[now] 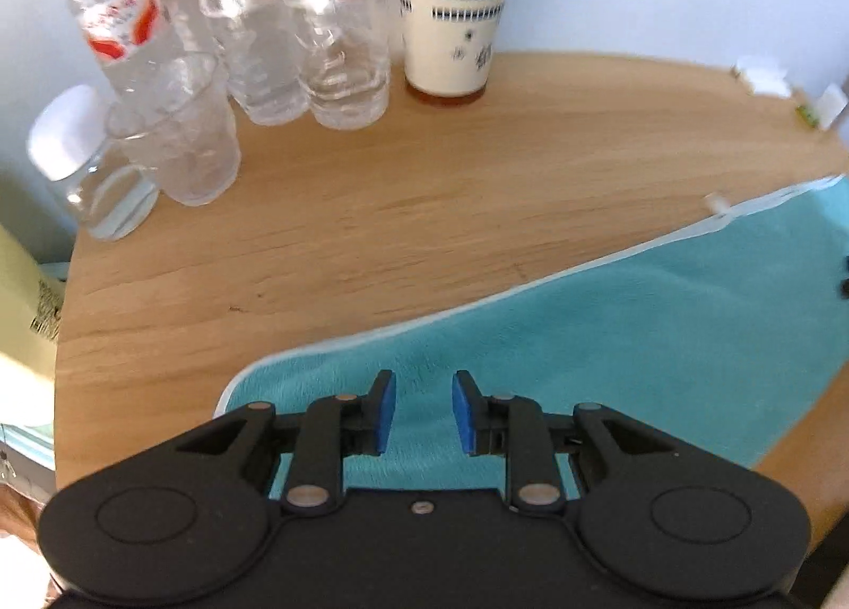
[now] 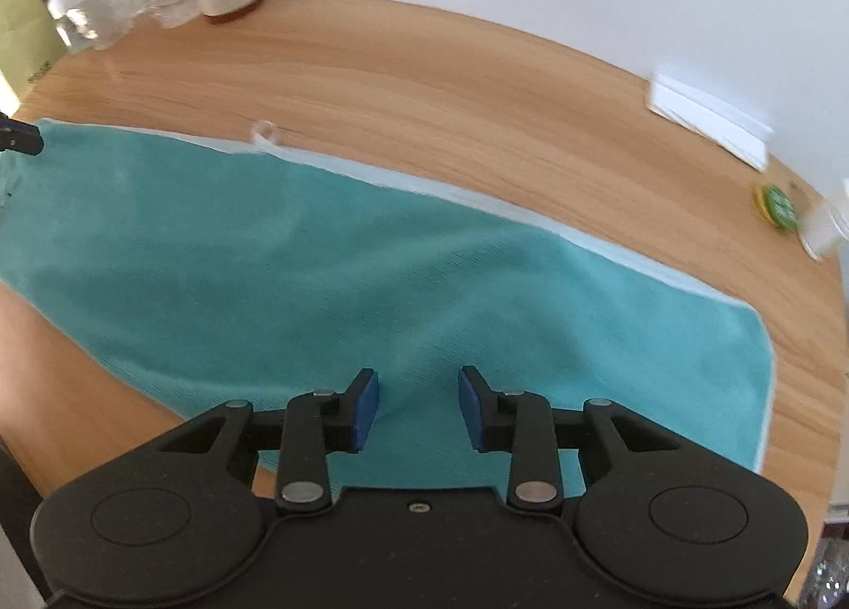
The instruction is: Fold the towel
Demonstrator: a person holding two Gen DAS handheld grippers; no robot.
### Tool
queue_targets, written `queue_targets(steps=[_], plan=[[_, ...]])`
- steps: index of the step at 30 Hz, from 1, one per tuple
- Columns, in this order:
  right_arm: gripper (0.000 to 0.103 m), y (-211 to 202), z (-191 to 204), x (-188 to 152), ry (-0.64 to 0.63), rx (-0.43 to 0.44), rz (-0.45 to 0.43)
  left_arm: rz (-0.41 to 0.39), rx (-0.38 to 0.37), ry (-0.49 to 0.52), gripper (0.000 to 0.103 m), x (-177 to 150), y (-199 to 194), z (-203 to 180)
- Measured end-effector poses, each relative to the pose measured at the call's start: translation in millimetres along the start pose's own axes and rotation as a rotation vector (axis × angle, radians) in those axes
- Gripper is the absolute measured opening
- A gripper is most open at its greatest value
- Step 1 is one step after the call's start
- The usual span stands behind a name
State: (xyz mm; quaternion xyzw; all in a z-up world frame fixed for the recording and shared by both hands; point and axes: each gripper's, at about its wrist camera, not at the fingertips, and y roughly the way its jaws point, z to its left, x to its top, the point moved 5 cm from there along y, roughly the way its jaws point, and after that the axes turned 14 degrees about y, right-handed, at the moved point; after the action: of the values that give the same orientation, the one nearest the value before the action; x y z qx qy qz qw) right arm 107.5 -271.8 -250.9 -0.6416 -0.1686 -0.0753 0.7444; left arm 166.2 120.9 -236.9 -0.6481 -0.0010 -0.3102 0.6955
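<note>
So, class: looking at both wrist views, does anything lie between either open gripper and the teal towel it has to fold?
Nothing visible does. The left gripper and right gripper both sit open directly over the towel, which lies bare. The bottles and patterned cup stand at the far edge of the table, clear of it.

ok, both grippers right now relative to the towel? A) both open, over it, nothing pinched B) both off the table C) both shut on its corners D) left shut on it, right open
A: the left gripper and right gripper each show a clear gap between their blue pads, with the teal towel lying flat on the wooden table beneath.
</note>
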Motion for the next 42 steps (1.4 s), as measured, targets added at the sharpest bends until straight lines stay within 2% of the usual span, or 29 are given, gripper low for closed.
queue_targets(steps=[4, 9, 14, 18, 21, 23, 25, 28, 33, 36, 38, 42], plan=[[0.038, 0, -9, -8, 0.010, 0.007, -0.017, -0.005, 0.052, -0.004, 0.023, 2, 15, 2], [0.039, -2, -17, -12, 0.018, 0.007, -0.022, -0.022, 0.069, -0.042, 0.025, 1, 13, 8], [0.040, -2, -25, -12, 0.023, -0.003, 0.009, 0.035, 0.059, -0.085, 0.025, 2, 10, 13], [0.041, -11, -40, -15, 0.059, -0.015, -0.012, 0.014, 0.043, -0.128, 0.025, -11, -13, 11], [0.041, -12, -63, -20, 0.096, -0.045, -0.021, 0.049, 0.057, -0.068, 0.025, -30, -22, -7], [0.043, -11, -71, -24, 0.119, -0.033, -0.023, 0.106, 0.057, -0.090, 0.025, -48, -18, -11], [0.044, -13, -75, -29, 0.121, -0.028, -0.025, 0.098, 0.067, -0.112, 0.026, -55, -22, -10], [0.045, -15, -79, -37, 0.118, -0.028, -0.025, 0.092, 0.093, -0.107, 0.034, -62, -23, -6], [0.045, -20, -88, -39, 0.111, -0.049, -0.005, 0.140, 0.106, -0.146, 0.033, -65, -30, 3], [0.045, -28, -104, -46, 0.156, -0.074, -0.026, 0.138, 0.082, -0.150, 0.033, -69, -38, -1], [0.047, -27, -116, -53, 0.193, -0.085, -0.024, 0.171, 0.098, -0.164, 0.033, -79, -32, -1], [0.048, -30, -125, -63, 0.216, -0.072, -0.039, 0.169, 0.098, -0.209, 0.034, -86, -35, 3]])
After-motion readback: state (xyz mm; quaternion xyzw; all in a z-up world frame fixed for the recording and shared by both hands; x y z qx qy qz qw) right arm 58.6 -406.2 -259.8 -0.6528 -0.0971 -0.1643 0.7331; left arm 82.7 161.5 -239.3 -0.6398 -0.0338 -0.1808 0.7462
